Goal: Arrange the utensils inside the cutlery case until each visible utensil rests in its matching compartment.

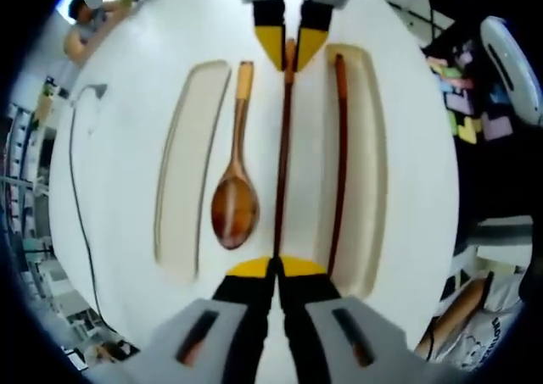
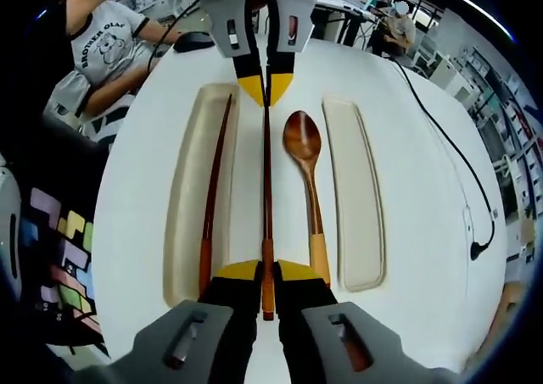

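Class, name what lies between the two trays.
Between the trays, right gripper view: a spoon and a chopstick held by both tongs.

Bright, even light; fisheye-warped edges

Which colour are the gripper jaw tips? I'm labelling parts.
Yellow tips on black jaws, clearest on the left gripper in the left gripper view.

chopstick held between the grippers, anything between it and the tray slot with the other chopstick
Nothing visible does. The held chopstick lies right beside the slot holding the other chopstick; the wooden spoon sits on its far side.
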`<action>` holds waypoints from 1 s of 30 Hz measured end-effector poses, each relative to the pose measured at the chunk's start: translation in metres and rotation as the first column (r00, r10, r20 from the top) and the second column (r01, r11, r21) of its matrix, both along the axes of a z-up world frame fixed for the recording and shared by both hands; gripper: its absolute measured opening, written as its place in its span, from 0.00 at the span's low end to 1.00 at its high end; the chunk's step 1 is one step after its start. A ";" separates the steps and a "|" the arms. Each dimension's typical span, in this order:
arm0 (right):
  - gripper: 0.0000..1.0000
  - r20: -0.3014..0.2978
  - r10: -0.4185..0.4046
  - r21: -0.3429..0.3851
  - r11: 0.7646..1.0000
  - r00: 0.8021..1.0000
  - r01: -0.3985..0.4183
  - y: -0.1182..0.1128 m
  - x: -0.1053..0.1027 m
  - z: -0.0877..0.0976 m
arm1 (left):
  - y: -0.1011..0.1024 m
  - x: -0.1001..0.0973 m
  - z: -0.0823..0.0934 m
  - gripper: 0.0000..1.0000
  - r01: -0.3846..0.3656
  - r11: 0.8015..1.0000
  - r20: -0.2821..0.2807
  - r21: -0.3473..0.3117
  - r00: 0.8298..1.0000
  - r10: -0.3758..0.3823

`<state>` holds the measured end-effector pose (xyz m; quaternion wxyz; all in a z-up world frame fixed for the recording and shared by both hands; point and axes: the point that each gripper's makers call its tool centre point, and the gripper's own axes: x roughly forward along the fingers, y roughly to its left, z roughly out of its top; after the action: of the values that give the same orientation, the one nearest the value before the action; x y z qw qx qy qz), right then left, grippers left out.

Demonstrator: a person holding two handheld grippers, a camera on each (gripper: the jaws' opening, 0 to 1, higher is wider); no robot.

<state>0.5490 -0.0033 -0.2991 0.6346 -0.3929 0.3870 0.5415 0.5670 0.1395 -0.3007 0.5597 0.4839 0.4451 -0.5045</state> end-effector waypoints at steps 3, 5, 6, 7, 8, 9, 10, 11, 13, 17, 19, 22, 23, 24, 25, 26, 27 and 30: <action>0.04 0.004 0.002 0.007 1.000 1.000 -0.002 0.001 -0.002 0.006 | 0.000 -0.005 0.008 0.01 0.014 1.000 0.001 0.006 1.000 -0.014; 0.04 0.015 0.003 0.010 1.000 1.000 -0.003 0.000 -0.004 0.010 | 0.000 -0.007 0.012 0.01 0.020 1.000 0.000 0.003 1.000 -0.020; 0.04 0.018 0.006 0.013 1.000 1.000 -0.006 0.000 -0.005 0.012 | 0.000 -0.007 0.013 0.01 0.030 1.000 0.009 0.001 1.000 -0.030; 0.04 0.015 0.005 0.017 1.000 1.000 -0.006 0.000 -0.007 0.013 | 0.000 -0.008 0.014 0.01 0.033 0.999 0.002 0.000 0.999 -0.033; 0.04 0.006 0.007 0.020 1.000 1.000 -0.007 0.000 -0.010 0.013 | 0.000 -0.012 0.014 0.01 0.029 1.000 -0.015 -0.003 0.999 -0.029; 0.04 0.003 0.010 0.021 1.000 1.000 -0.010 0.000 -0.012 0.014 | 0.000 -0.013 0.016 0.01 0.032 0.999 -0.015 -0.004 0.999 -0.032; 0.04 0.002 0.011 0.023 1.000 1.000 -0.011 0.001 -0.013 0.014 | 0.000 -0.014 0.016 0.01 0.035 0.999 -0.015 -0.003 0.999 -0.035; 0.04 0.004 0.012 0.025 1.000 1.000 -0.012 0.001 -0.014 0.015 | 0.000 -0.014 0.017 0.01 0.036 0.999 -0.015 -0.002 0.999 -0.036; 0.04 0.010 0.018 0.020 1.000 1.000 -0.018 0.000 -0.016 0.017 | 0.000 -0.017 0.019 0.01 0.043 0.999 -0.019 -0.010 0.999 -0.044; 0.04 -0.005 0.023 0.047 0.999 1.000 -0.023 0.000 -0.023 0.020 | -0.001 -0.028 0.018 0.01 0.047 0.999 -0.032 -0.019 0.998 -0.048; 0.04 -0.034 0.025 0.077 0.997 0.999 -0.022 0.001 -0.031 0.021 | 0.000 -0.033 0.018 0.01 0.050 0.999 -0.038 -0.016 0.998 -0.051; 0.04 -0.046 0.029 0.103 0.994 0.999 -0.024 -0.001 -0.037 0.022 | 0.000 -0.042 0.016 0.01 0.038 0.998 -0.065 -0.042 0.997 -0.041; 0.04 -0.059 0.027 0.111 0.994 0.998 -0.020 -0.001 -0.040 0.022 | -0.001 -0.044 0.015 0.01 0.038 0.998 -0.072 -0.050 0.997 -0.041; 0.04 -0.066 0.028 0.113 0.993 0.997 -0.020 -0.001 -0.042 0.022 | -0.002 -0.046 0.014 0.01 0.037 0.998 -0.077 -0.056 0.996 -0.041; 0.04 -0.071 0.032 0.113 0.993 0.997 -0.024 -0.002 -0.045 0.021 | -0.002 -0.047 0.014 0.02 0.037 0.997 -0.082 -0.063 0.996 -0.042; 0.04 -0.074 0.035 0.112 0.993 0.997 -0.026 -0.002 -0.047 0.021 | -0.003 -0.048 0.013 0.02 0.038 0.997 -0.087 -0.069 0.995 -0.044; 0.04 -0.074 0.037 0.111 0.993 0.997 -0.028 -0.002 -0.048 0.020 | -0.004 -0.048 0.013 0.02 0.038 0.997 -0.091 -0.071 0.995 -0.045; 0.04 -0.082 0.046 0.107 0.994 0.996 -0.037 -0.002 -0.052 0.015 | -0.004 -0.054 0.009 0.02 0.050 0.997 -0.107 -0.063 0.993 -0.056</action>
<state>0.4970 -0.0053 -0.2837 0.6262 -0.3436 0.3762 0.5902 0.5129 0.1352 -0.2914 0.5354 0.4505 0.4465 -0.5578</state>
